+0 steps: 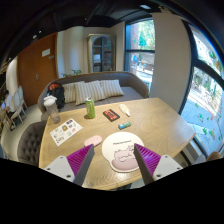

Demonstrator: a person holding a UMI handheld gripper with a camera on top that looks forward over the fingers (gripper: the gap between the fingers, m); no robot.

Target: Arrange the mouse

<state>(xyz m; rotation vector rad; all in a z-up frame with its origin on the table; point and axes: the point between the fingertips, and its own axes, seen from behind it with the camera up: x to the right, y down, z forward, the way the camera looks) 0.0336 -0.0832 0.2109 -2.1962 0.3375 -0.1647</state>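
Office table (pixel 150 125): mouse (pixel 92 141) lies left of white pad (pixel 126 152), not yet moved; gripper (pixel 116 165) fingers apart, empty, near pad.

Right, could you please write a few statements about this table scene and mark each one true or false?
1. The gripper holds the mouse. False: its fingers are open and empty, and the white mouse lies on the round mouse pad between and just ahead of them.
2. A green bottle stands upright on the table. True.
3. The mouse pad is square and black. False: it is round and light.
4. A sofa stands beyond the table. True.
5. A magazine lies on the table, left of the bottle. True.
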